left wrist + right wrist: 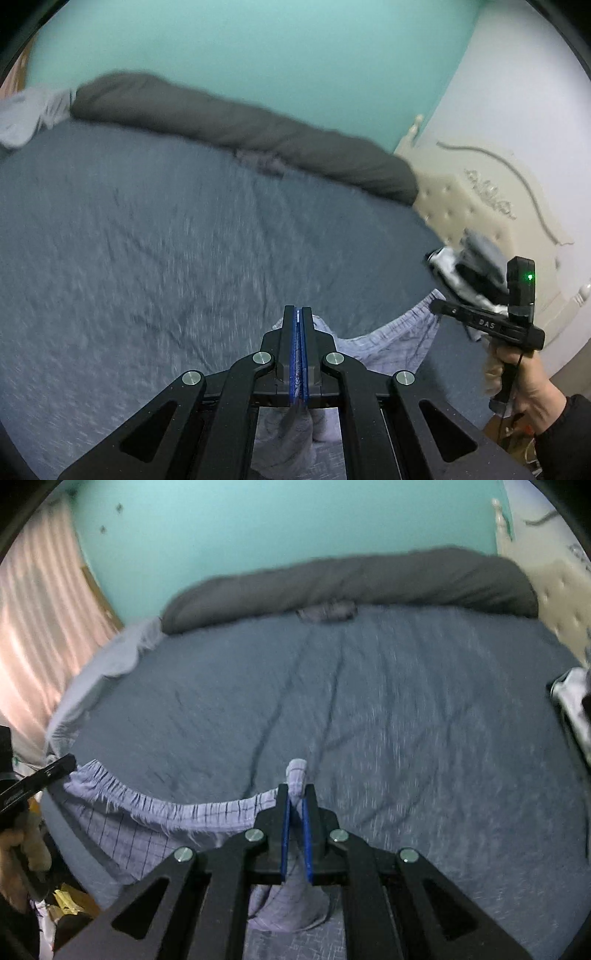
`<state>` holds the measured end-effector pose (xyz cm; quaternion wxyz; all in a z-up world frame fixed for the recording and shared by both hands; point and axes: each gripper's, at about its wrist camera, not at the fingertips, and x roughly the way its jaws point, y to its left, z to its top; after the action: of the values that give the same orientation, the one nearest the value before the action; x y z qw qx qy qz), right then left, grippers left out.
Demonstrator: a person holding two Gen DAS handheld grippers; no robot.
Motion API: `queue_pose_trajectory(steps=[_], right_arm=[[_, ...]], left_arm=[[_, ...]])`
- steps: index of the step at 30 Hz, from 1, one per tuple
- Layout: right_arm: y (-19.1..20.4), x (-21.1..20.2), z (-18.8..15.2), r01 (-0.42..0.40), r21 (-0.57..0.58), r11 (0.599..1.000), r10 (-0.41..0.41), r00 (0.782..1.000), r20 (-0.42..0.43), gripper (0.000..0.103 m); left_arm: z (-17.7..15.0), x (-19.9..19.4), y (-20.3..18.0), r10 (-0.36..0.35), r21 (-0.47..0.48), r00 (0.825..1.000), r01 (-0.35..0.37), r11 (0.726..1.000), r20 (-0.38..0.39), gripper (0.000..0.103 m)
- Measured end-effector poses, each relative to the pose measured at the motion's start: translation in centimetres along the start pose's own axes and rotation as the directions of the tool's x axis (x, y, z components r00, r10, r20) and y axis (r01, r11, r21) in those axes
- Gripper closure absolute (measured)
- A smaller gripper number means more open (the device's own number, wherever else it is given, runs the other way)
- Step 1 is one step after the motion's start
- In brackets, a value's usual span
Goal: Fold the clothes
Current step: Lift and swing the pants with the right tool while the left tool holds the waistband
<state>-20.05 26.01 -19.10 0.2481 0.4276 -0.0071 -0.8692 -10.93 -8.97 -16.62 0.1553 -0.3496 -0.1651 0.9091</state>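
Both claws up over the bed (147,240), garment strung between 'em. Left gripper (298,314): jaws pressed right together, blue pads nearly touching, a pinch of the checked shorts (155,812) clamped at the tips, fabric hanging below. Right gripper (296,794): jaws a narrow slit apart, closed on a bunched fold of the same cloth, a nub poking up past the tips. Gathered waistband sags in a curve btwn the two (pics blurry). Dark bolster (351,579) sits along the far edge, by the teal wall (258,44).
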Motion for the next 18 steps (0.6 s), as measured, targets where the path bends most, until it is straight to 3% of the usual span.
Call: queue_pose_trajectory(steps=[5, 7, 9, 13, 18], right_arm=[[0.3, 4.6, -0.7, 0.057, -0.039, 0.998, -0.061, 0.994, -0.089, 0.096], [0.4, 5.0, -0.9, 0.082, -0.030, 0.996, -0.084, 0.993, -0.081, 0.092], [1.0, 4.4, -1.0, 0.092, -0.032, 0.995, -0.093, 0.995, -0.043, 0.064], [3.7, 3.7, -2.3, 0.008, -0.081, 0.997, -0.012, 0.999, -0.053, 0.061], [8.2, 6.4, -5.5, -0.127, -0.190, 0.973, 0.087, 0.974, -0.207, 0.061]], left_arm=[[-1.6, 3.6, 1.1, 0.011, -0.018, 0.999, -0.012, 1.000, -0.052, 0.102], [-1.8, 4.4, 1.5, 0.007, -0.027, 0.998, -0.008, 1.000, -0.058, 0.102], [-1.9, 4.9, 1.9, 0.003, -0.036, 0.998, -0.005, 0.999, -0.061, 0.102], [-1.9, 5.9, 2.5, 0.001, -0.050, 0.998, -0.004, 0.999, -0.068, 0.102], [-1.7, 6.7, 3.0, 0.000, -0.055, 0.996, -0.004, 0.998, -0.084, 0.102]])
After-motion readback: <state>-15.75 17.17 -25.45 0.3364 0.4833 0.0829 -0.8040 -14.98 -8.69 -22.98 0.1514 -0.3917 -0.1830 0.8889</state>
